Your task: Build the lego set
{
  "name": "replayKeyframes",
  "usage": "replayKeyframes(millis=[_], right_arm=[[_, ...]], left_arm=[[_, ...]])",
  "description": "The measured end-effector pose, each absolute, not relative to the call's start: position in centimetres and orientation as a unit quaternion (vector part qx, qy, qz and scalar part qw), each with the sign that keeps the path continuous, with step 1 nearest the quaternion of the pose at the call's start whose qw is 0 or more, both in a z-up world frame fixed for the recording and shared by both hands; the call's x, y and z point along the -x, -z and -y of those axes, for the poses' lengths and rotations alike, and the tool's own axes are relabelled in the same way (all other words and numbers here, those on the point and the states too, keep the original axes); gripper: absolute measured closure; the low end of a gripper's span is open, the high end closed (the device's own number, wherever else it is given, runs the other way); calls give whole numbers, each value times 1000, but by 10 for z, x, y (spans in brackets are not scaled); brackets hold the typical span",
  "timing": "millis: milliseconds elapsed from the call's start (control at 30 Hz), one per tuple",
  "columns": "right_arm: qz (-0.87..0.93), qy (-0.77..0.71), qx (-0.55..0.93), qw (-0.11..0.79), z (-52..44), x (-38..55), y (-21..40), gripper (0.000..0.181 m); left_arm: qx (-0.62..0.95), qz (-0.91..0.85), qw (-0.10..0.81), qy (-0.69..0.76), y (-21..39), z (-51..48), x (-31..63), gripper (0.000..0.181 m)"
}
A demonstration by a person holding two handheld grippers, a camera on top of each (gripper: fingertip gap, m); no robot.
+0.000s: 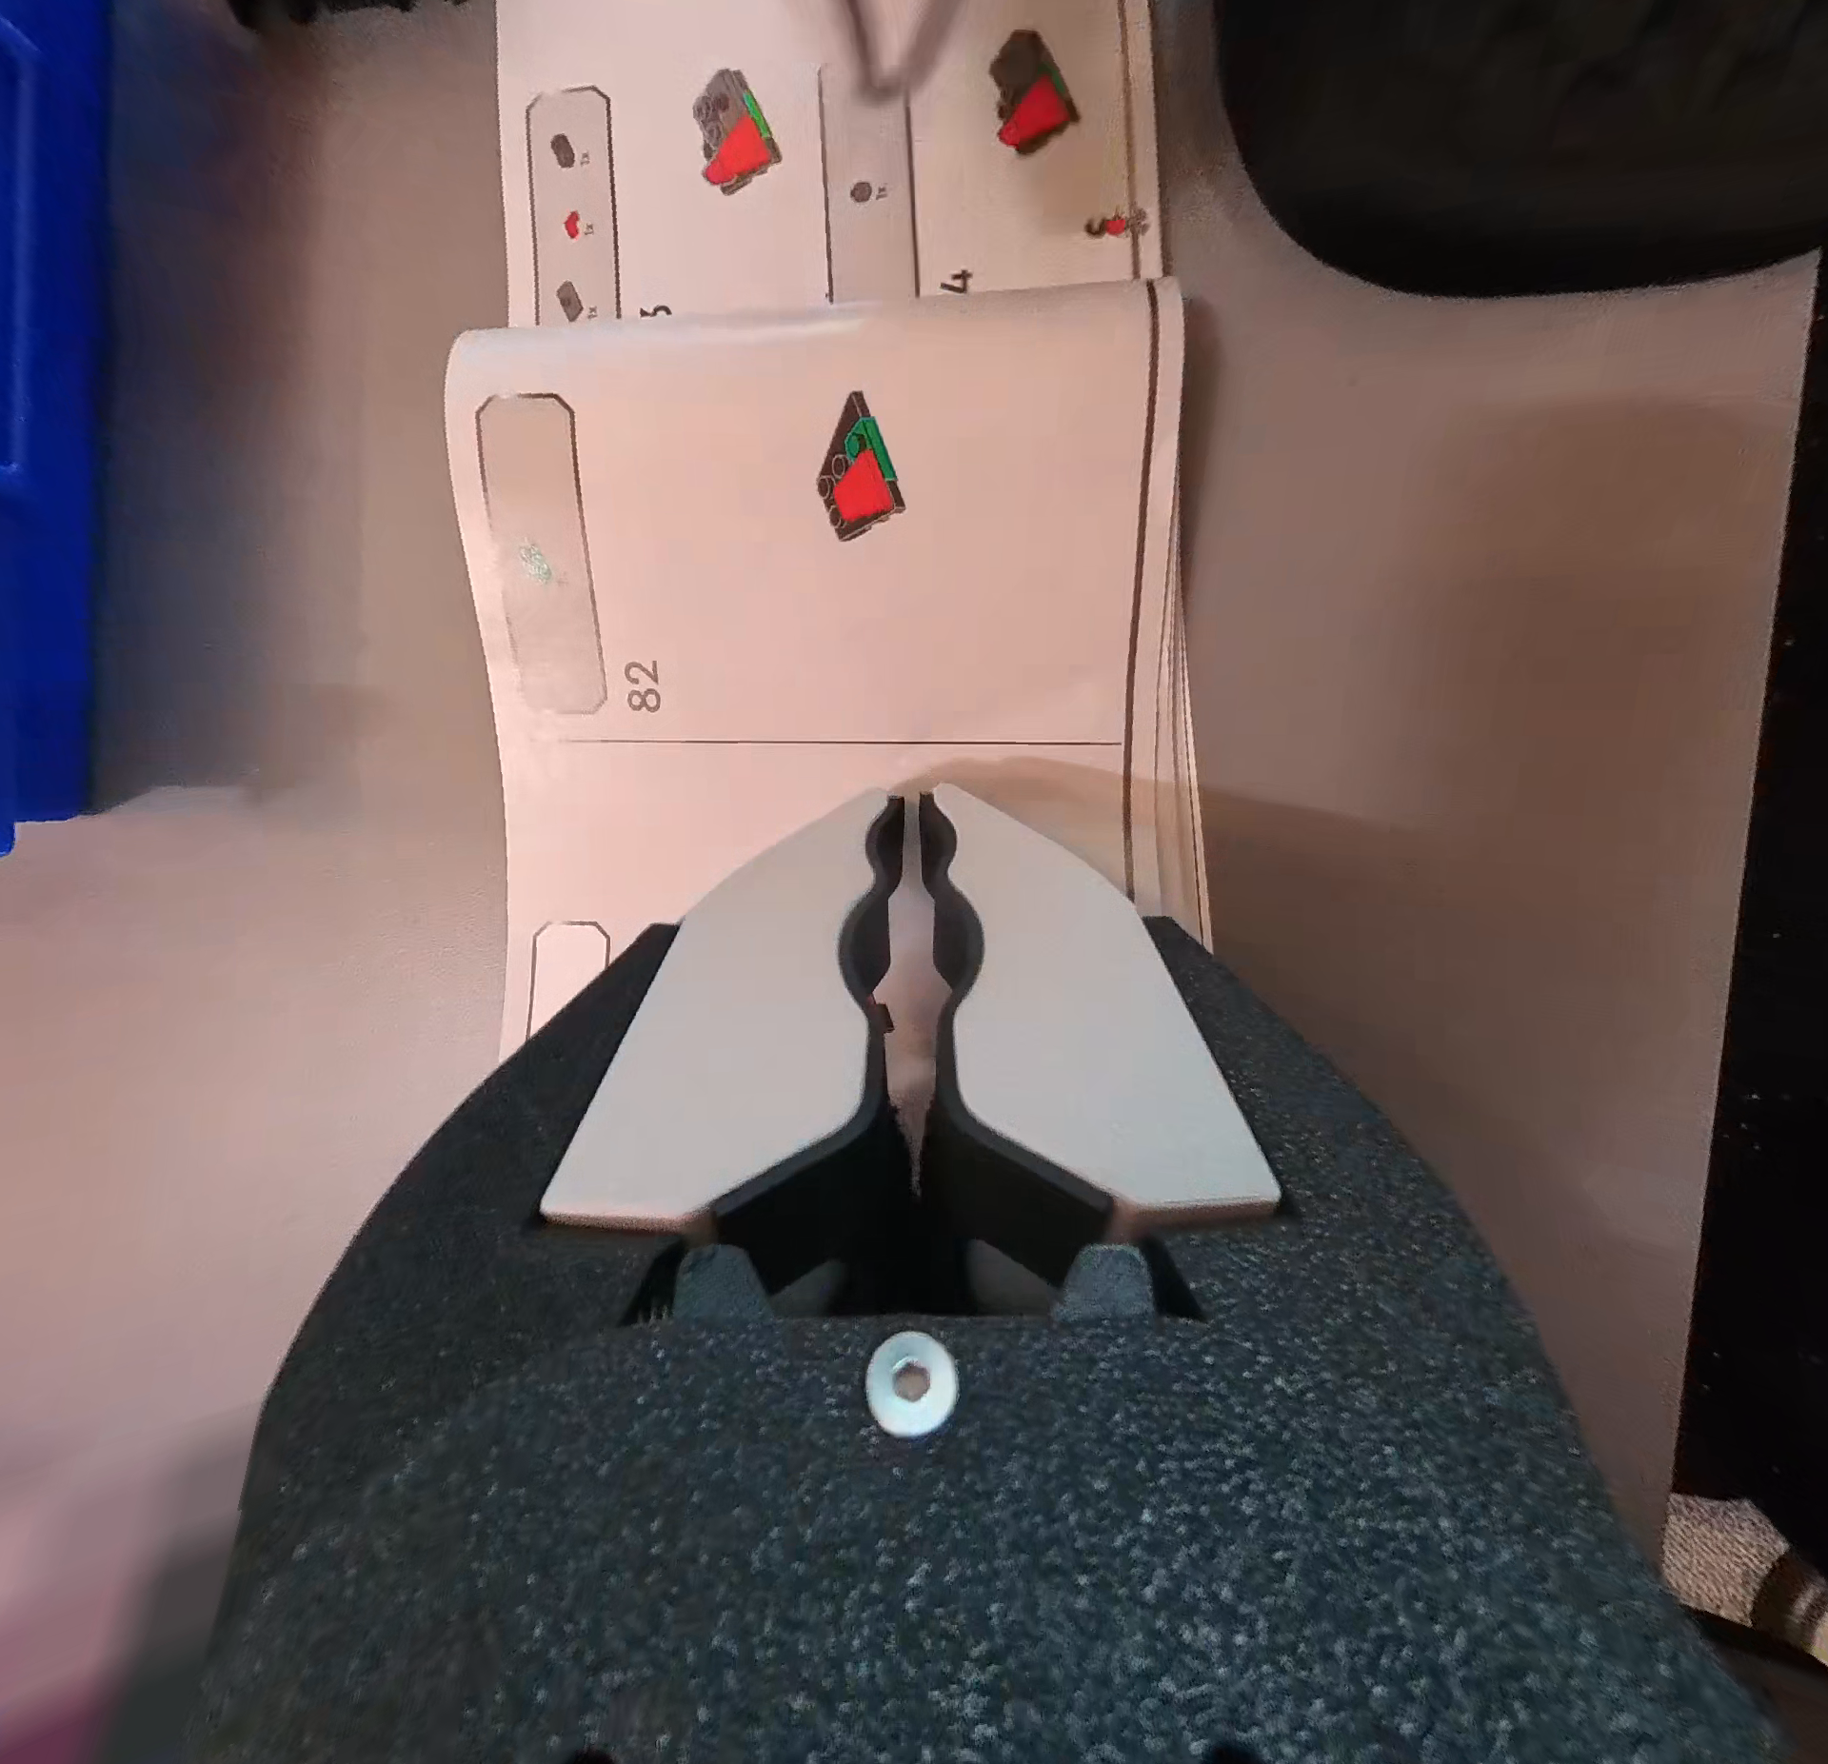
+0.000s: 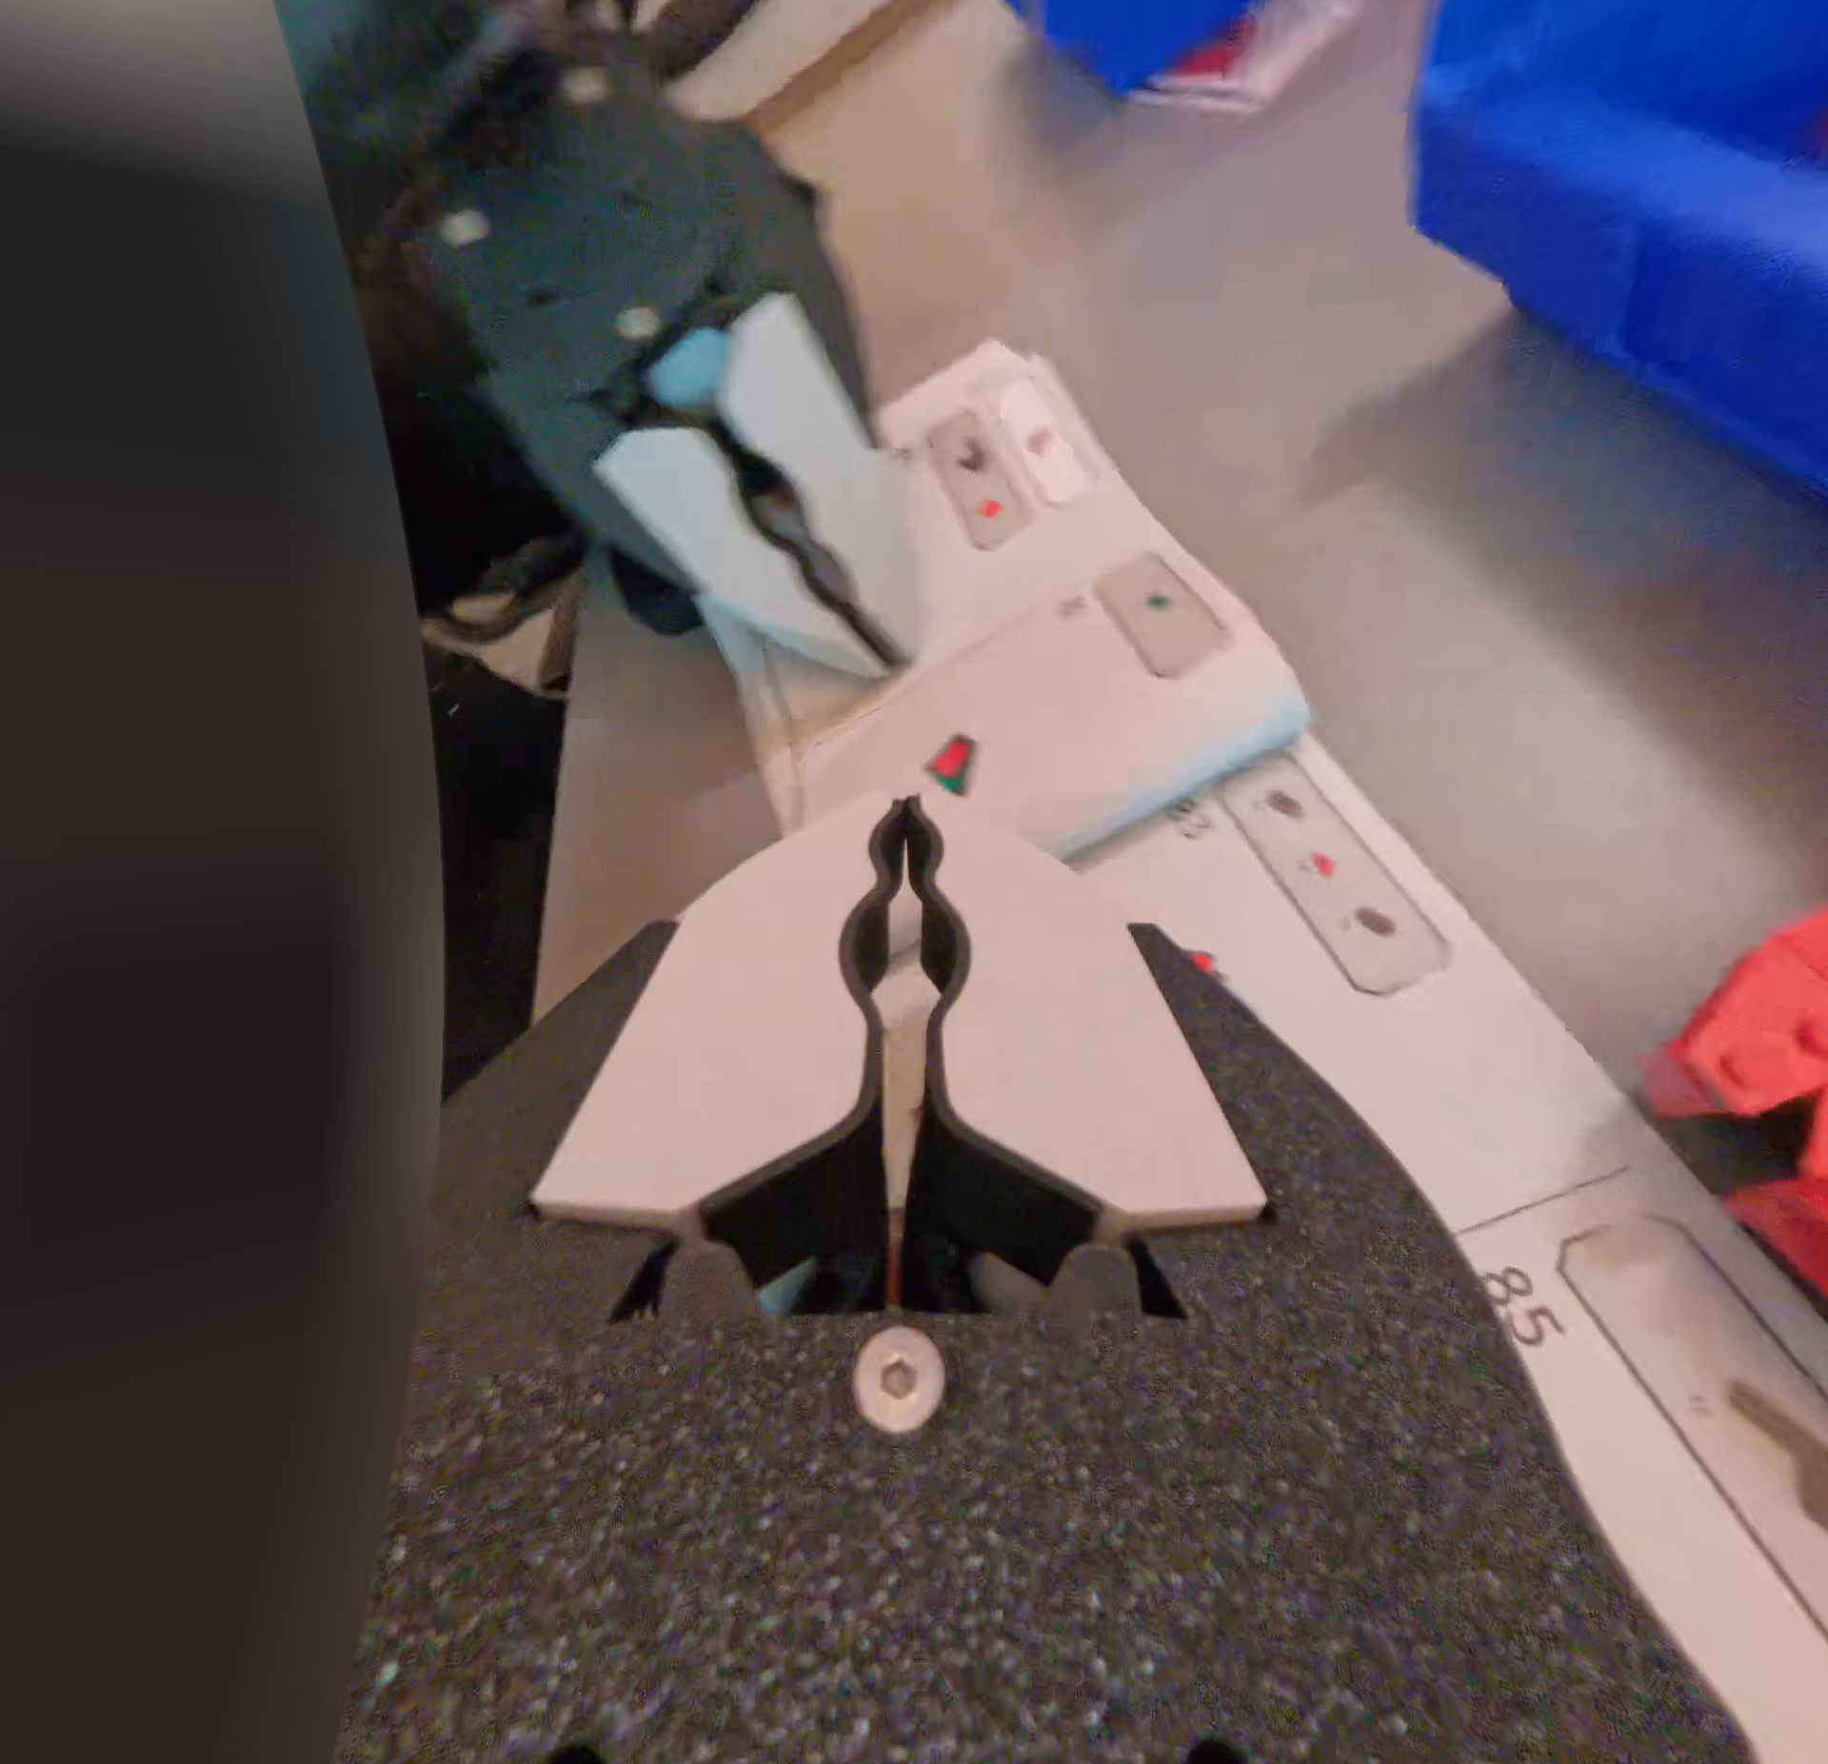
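The open instruction booklet (image 1: 841, 549) lies on the grey table, with one page curled up and folded over toward me. My left gripper (image 1: 912, 802) is shut, its tips down on the lower part of that page; I cannot tell whether paper is pinched between them. In the right wrist view the left gripper (image 2: 875, 648) rests its tips at the booklet's (image 2: 1068, 727) far left edge. My right gripper (image 2: 908, 807) is shut and empty, hovering above the booklet's middle. A red Lego build (image 2: 1761, 1054) sits at the right, beside the booklet.
Blue bins stand along the table (image 1: 40, 381), (image 2: 1632, 233). A dark rounded object (image 1: 1484, 85) lies beyond the booklet on the right. The table's dark edge (image 1: 1781, 826) runs down the right side. A blurred grey shape (image 1: 890, 25) hangs over the booklet's far page. Spacing between my two grippers at the tips: around 10 centimetres.
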State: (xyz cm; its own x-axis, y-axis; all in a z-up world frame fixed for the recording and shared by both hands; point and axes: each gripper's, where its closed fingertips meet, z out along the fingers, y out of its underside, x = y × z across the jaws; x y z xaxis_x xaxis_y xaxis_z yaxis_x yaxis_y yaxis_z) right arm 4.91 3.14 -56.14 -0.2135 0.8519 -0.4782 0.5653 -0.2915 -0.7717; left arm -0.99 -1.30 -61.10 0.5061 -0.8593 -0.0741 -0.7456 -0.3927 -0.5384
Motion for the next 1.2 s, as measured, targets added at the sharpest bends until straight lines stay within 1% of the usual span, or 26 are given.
replayKeyframes(millis=[100, 167, 267, 333, 367, 433, 467, 533, 633, 833, 933, 1000, 1100, 1200], right_arm=[[565, -481, 667, 64, -38, -43, 599, 181], [554, -489, 672, 48, -37, -42, 602, 181], [559, -480, 673, 58, -37, -43, 603, 181], [565, -477, 671, 65, -37, -43, 604, 181], [565, -476, 670, 68, -37, -43, 604, 181], [571, -474, 667, 74, -36, -44, 603, 181], [575, -476, 660, 78, -34, -45, 601, 181], [578, -500, 642, 65, -23, -44, 595, 181], [591, -480, 646, 58, -22, -39, 600, 181], [590, -415, 682, 126, -62, -14, 604, 181], [600, -371, 685, 184, -80, -8, 603, 181], [609, -355, 674, 223, -86, -15, 590, 181], [599, -362, 664, 262, -95, -51, 555, 181], [614, -252, 706, 248, -111, -122, 572, 181]], left_arm=[[825, -497, 254, 88, 610, 13, 12, 178], [809, -510, 284, 67, 599, 6, 7, 177], [739, -560, 366, 81, 570, -4, -31, 176], [688, -602, 394, 90, 567, -6, -61, 176], [677, -624, 383, 79, 576, -8, -69, 176], [688, -651, 320, 26, 605, -14, -61, 181], [695, -641, 323, 40, 604, -13, -62, 181], [722, -624, 294, 59, 609, -8, -53, 181], [721, -611, 319, 70, 610, -7, -52, 181], [693, -634, 343, 22, 610, -6, -52, 181], [693, -628, 353, 22, 610, -6, -52, 181], [696, -626, 349, 26, 610, -6, -51, 181], [697, -629, 342, 33, 610, -4, -50, 181], [692, -640, 332, 38, 610, -3, -49, 181]])
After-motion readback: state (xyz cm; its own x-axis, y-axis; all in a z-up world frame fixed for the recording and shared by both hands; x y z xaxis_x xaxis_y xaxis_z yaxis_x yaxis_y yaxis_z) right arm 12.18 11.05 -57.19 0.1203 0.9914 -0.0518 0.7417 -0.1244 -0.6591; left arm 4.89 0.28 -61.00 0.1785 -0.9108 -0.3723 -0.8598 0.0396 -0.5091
